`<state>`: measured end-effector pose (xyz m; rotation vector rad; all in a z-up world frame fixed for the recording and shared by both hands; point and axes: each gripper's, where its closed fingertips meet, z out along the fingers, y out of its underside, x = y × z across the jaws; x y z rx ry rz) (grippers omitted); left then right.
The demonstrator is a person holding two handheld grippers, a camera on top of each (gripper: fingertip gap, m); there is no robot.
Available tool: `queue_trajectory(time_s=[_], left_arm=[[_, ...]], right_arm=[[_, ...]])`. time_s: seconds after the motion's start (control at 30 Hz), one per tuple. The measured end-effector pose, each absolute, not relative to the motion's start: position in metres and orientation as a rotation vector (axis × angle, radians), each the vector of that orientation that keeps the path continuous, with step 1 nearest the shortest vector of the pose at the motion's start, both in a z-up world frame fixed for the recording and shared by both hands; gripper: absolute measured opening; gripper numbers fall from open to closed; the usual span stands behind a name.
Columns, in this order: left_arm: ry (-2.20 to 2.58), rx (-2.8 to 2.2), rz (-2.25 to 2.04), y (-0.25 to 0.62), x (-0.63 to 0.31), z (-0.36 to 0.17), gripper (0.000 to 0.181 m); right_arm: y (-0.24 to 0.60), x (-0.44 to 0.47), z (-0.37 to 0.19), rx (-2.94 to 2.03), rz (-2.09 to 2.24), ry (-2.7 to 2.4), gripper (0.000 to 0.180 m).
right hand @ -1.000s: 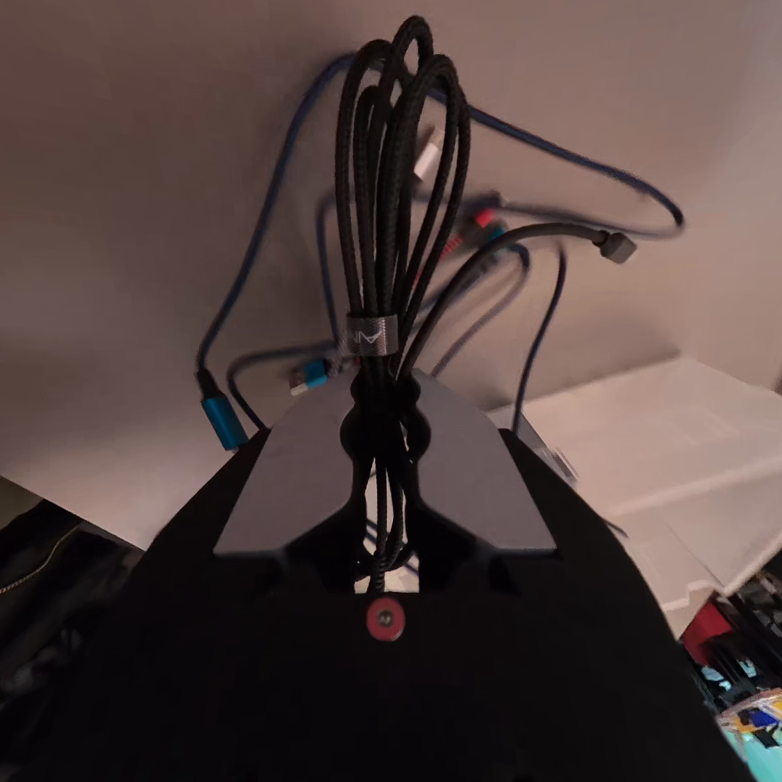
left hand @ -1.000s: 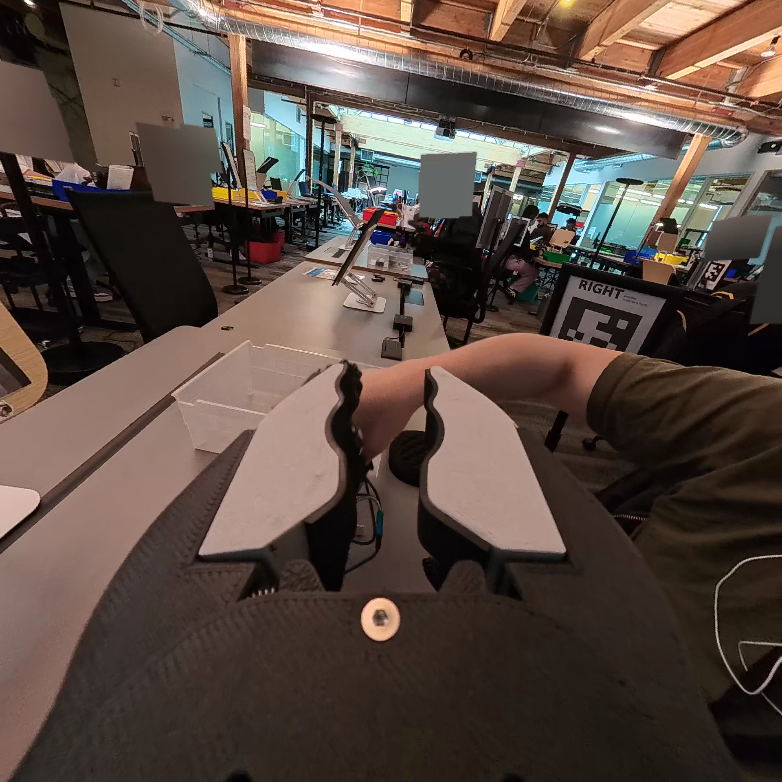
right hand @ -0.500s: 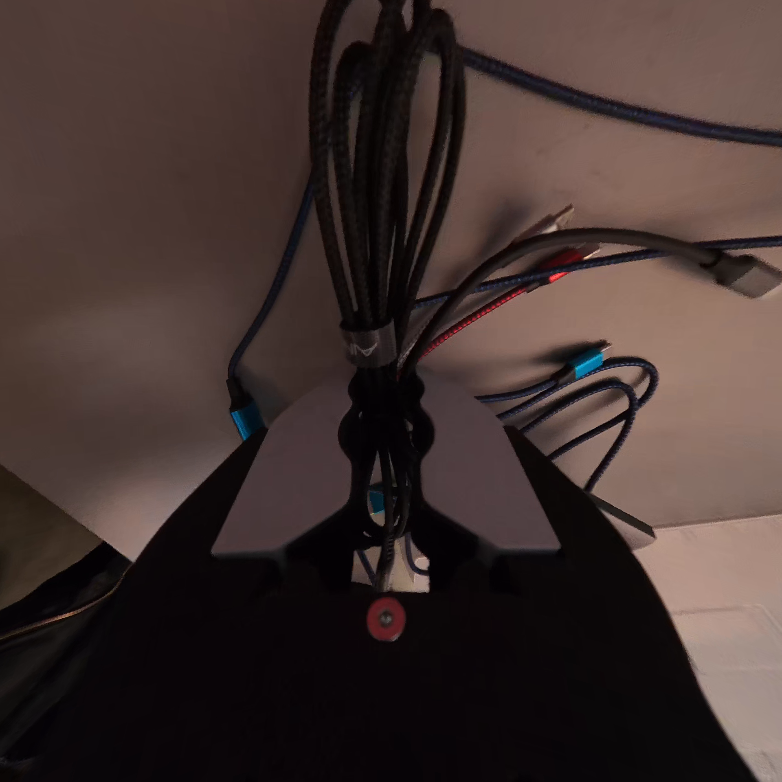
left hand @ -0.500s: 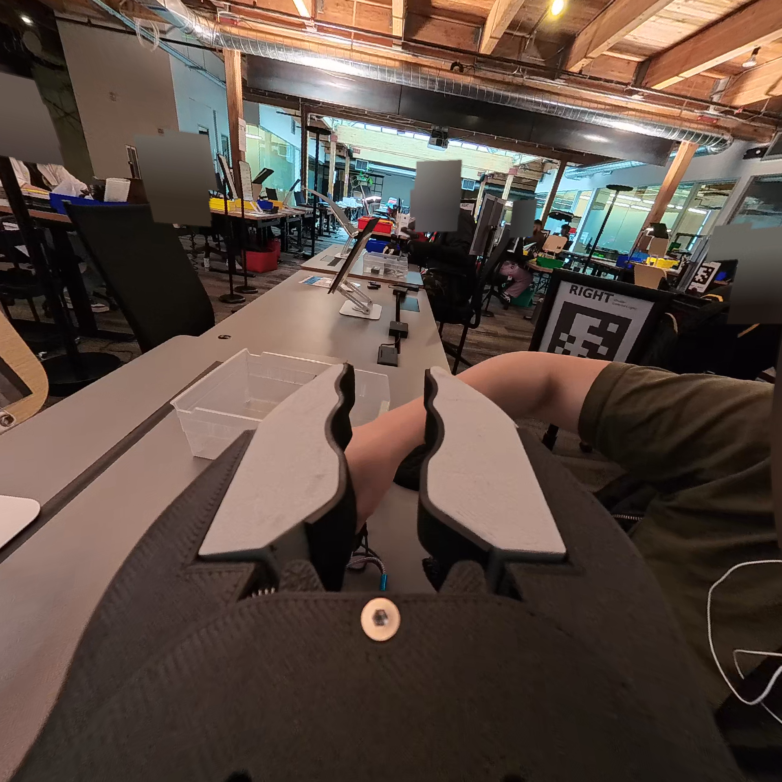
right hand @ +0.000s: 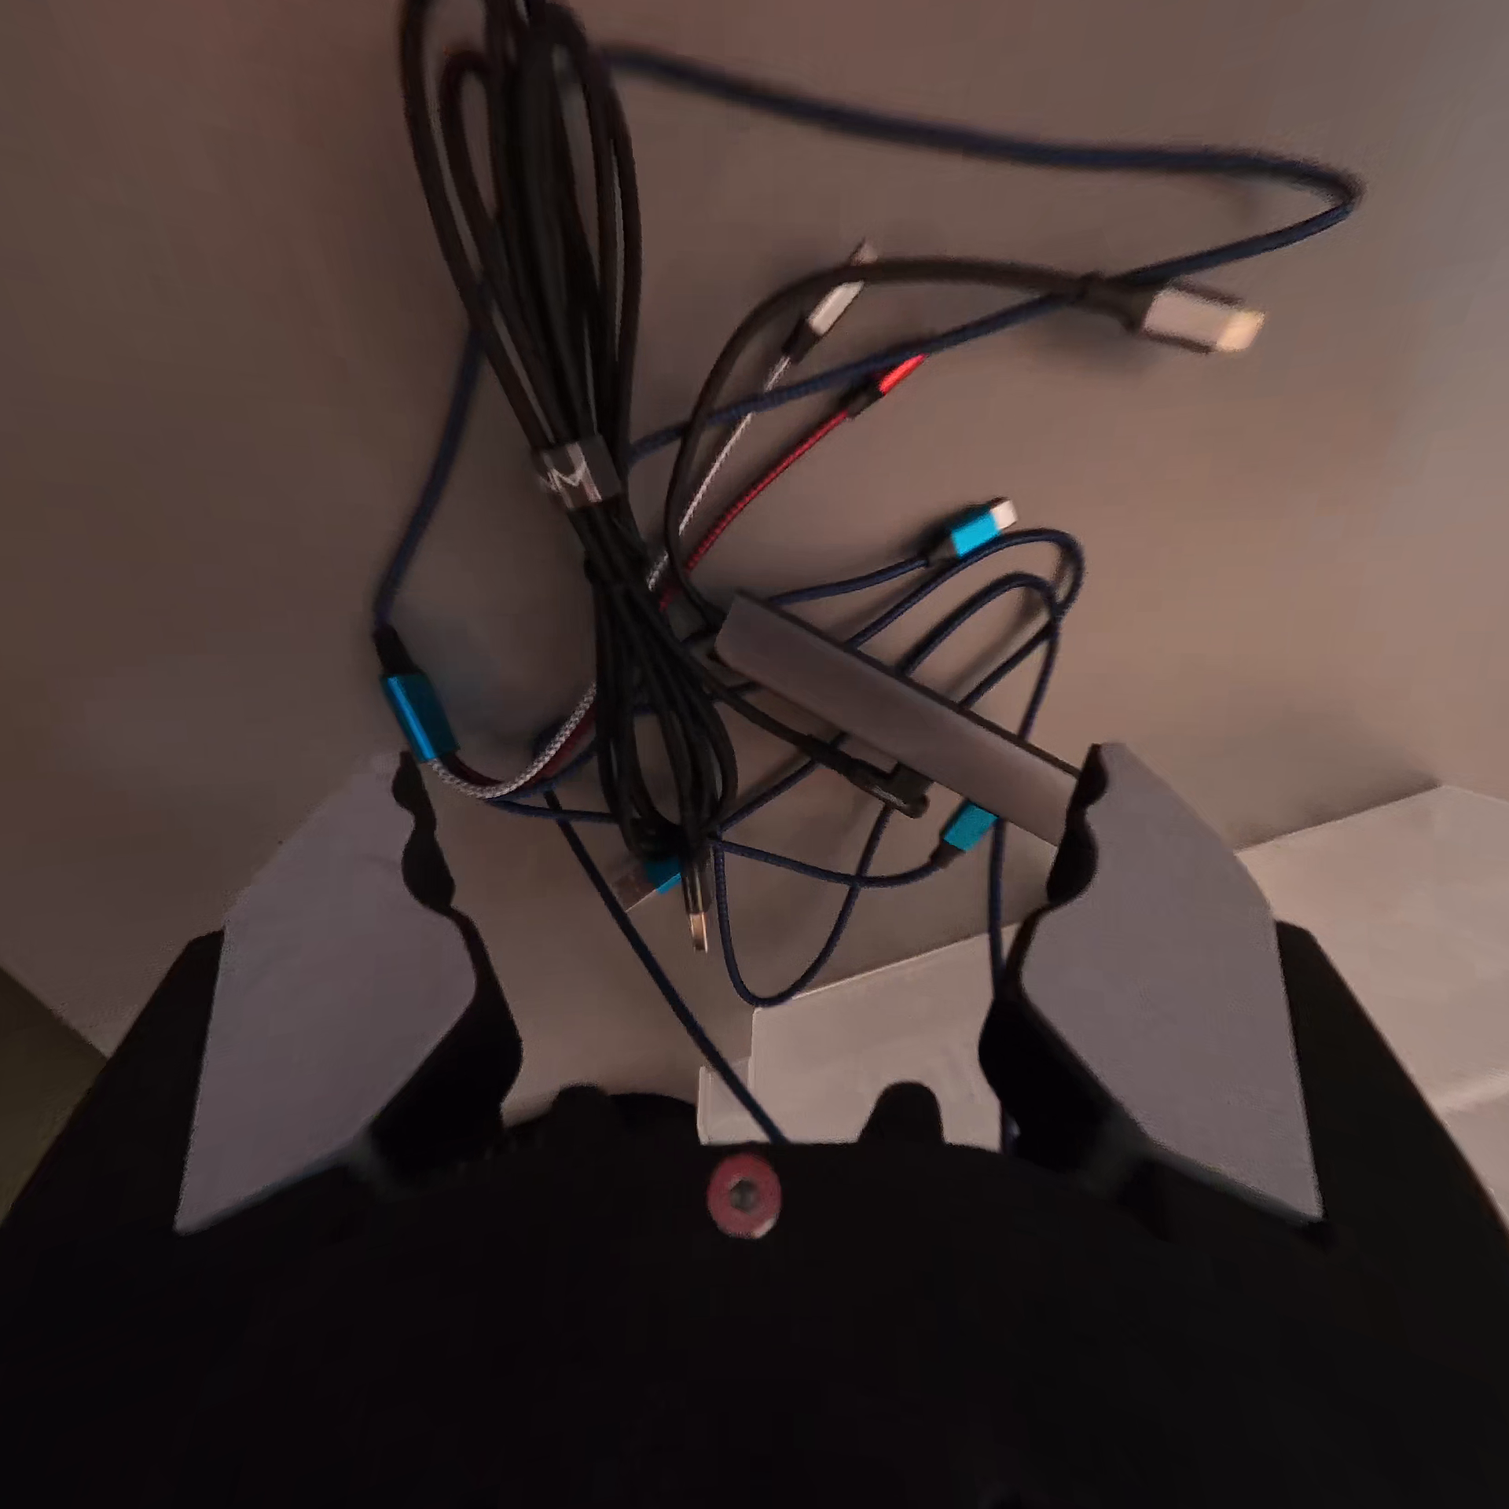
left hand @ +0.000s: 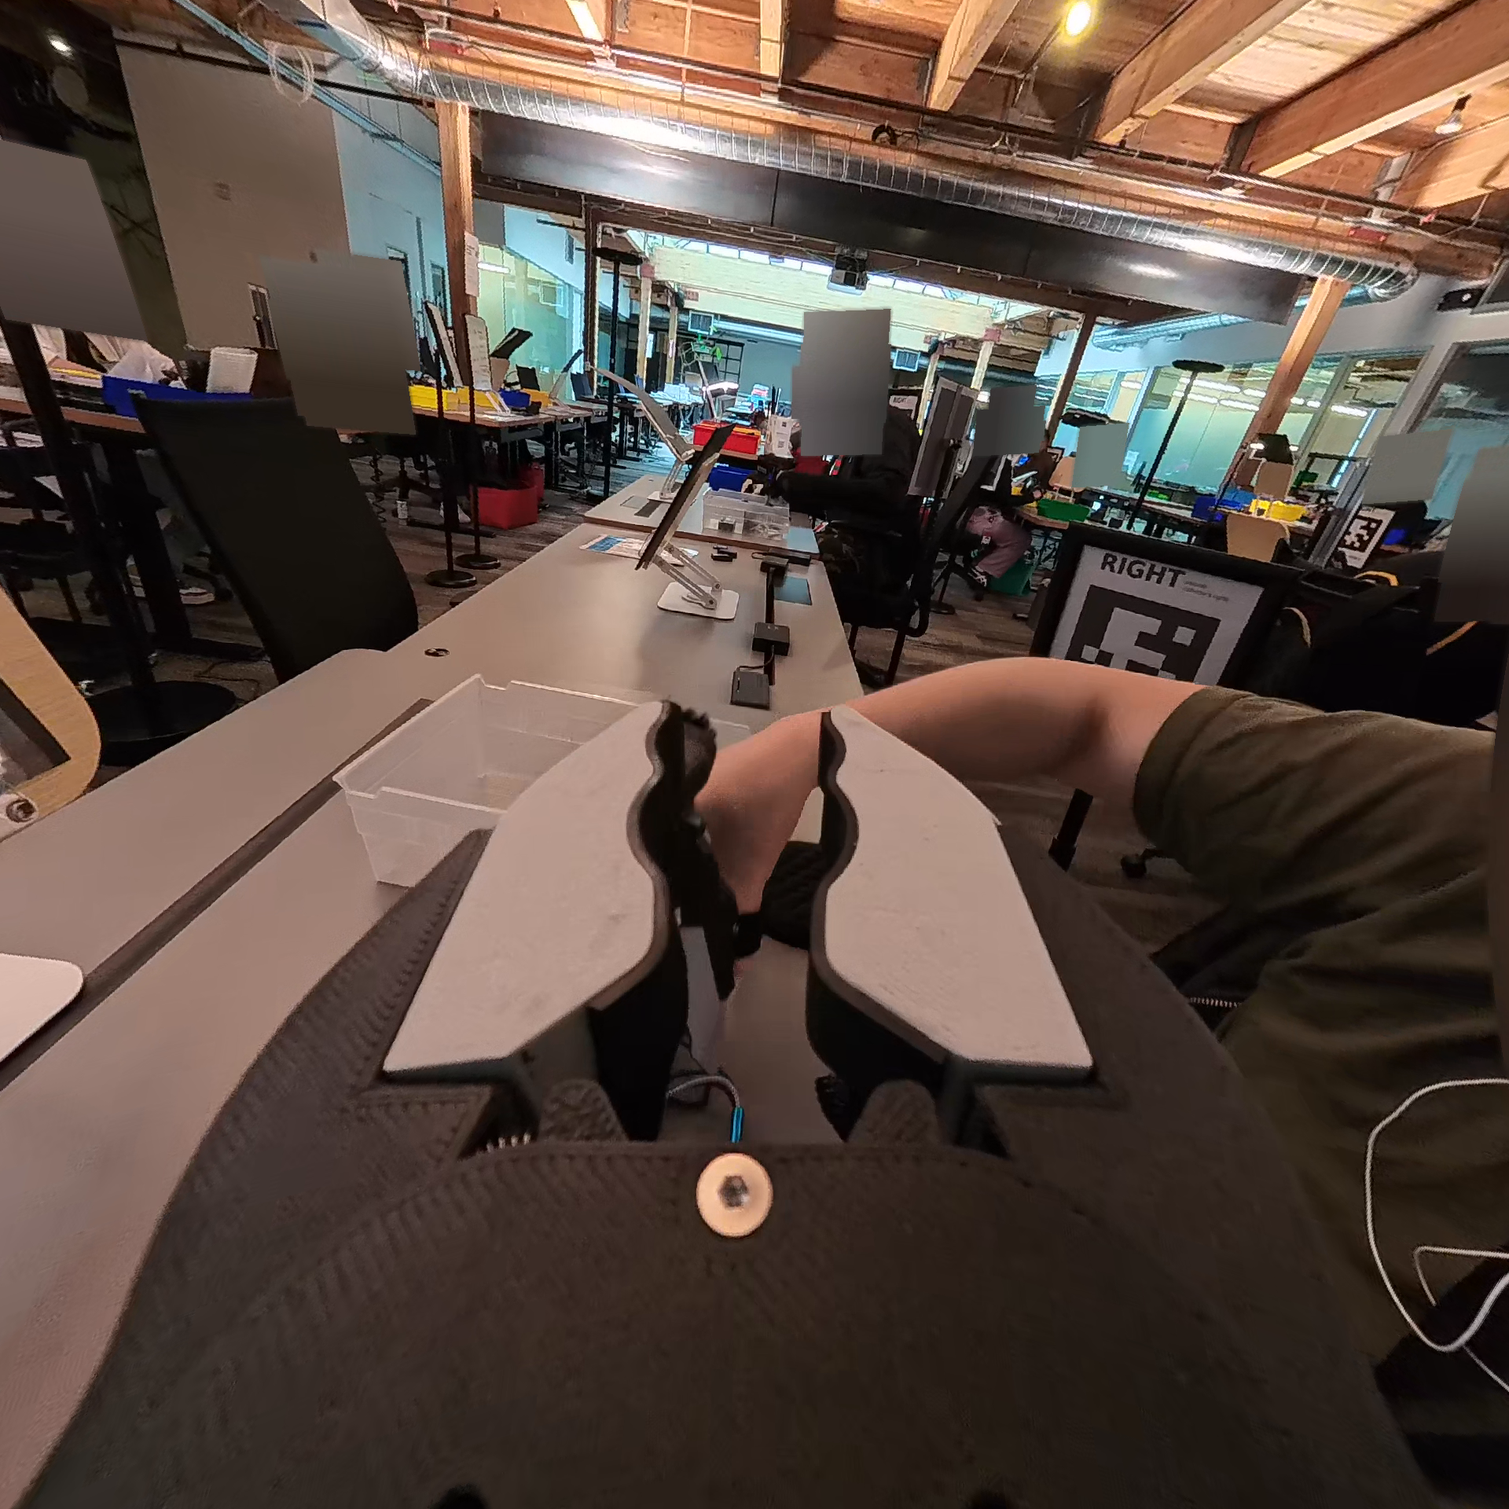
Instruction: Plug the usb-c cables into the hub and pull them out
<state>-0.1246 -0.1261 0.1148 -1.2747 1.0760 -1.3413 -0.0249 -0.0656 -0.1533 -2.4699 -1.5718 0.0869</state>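
In the right wrist view a tangle of cables lies on the grey table. A bundled black cable (right hand: pixel 555 327) with a strap runs up the middle. A grey hub (right hand: pixel 890 710) lies slantwise to its right, with its grey plug (right hand: pixel 1184 318) far right. Blue-plugged cables (right hand: pixel 976 531), a red plug (right hand: pixel 894 376) and a silver plug lie loose around it. My right gripper (right hand: pixel 747 763) is wide open just above the pile and holds nothing. My left gripper (left hand: pixel 745 723) is slightly open and empty, low over the table, with a bit of cable (left hand: pixel 718 1094) under it.
A clear plastic bin (left hand: pixel 457 776) stands on the table ahead left of the left gripper and shows pale in the right wrist view (right hand: pixel 1225 898). The person's bare forearm (left hand: pixel 980 735) crosses in front of the left gripper. A tablet stand (left hand: pixel 694 588) stands farther back. One gripper's finger ends stand about 30 cm off the other's. Measured from the fingertips, the grey hub (right hand: pixel 890 710) is 4 cm or so from the right gripper and 30 cm from the left.
My right gripper was shut on the black cable bundle and has opened wide, leaving the bundle on the pile. The hub has come into view. The left gripper has barely moved.
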Motion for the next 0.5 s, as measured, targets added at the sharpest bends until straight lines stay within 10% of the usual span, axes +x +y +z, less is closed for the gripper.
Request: queue_trajectory(time_s=[0.5], left_arm=[[1.093, -1.314, -1.352, -0.122, -0.115, 0.104, 0.032]], right_arm=[[-0.067, -0.013, -0.222, -2.582, -0.111, -1.924, 0.142]])
